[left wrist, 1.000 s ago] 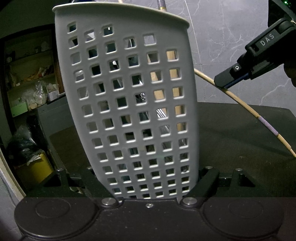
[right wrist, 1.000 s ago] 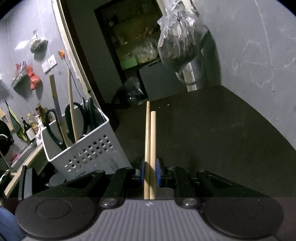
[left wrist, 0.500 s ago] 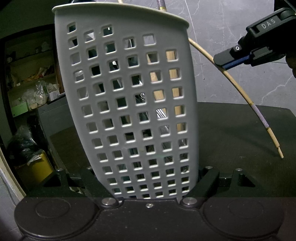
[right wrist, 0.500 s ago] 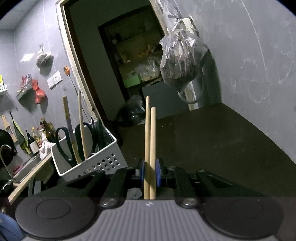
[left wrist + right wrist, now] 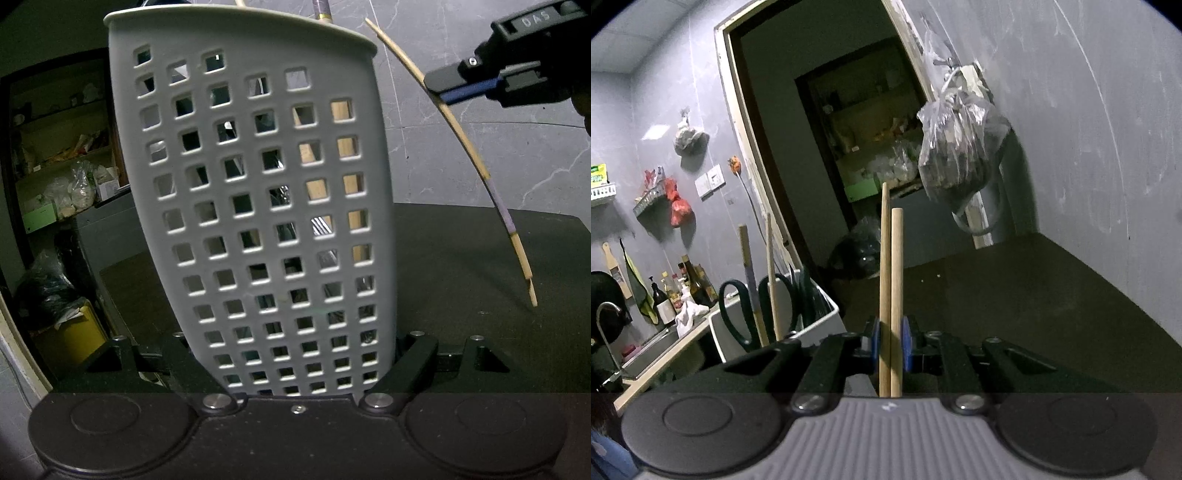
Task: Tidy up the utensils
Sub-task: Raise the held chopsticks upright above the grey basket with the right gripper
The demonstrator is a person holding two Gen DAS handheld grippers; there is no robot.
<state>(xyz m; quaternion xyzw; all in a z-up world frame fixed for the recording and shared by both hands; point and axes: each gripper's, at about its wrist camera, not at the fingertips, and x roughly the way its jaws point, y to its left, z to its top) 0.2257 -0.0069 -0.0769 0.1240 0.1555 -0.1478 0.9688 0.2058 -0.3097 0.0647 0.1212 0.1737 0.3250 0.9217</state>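
My left gripper (image 5: 299,363) clamps the white perforated utensil basket (image 5: 258,206) upright between its fingers. My right gripper (image 5: 889,339) pinches 2 wooden chopsticks (image 5: 891,280), which project ahead past my fingertips, right of the basket.

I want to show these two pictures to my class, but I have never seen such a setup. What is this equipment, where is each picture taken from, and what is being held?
A person holds a two-fingered gripping tool in each hand, with a camera looking along its fingers. The left camera shows the left gripper closed on a white basket that holds utensils, standing on a dark counter. The right gripper pinches a pair of chopsticks; in the left picture it is at the upper right, beside the basket.
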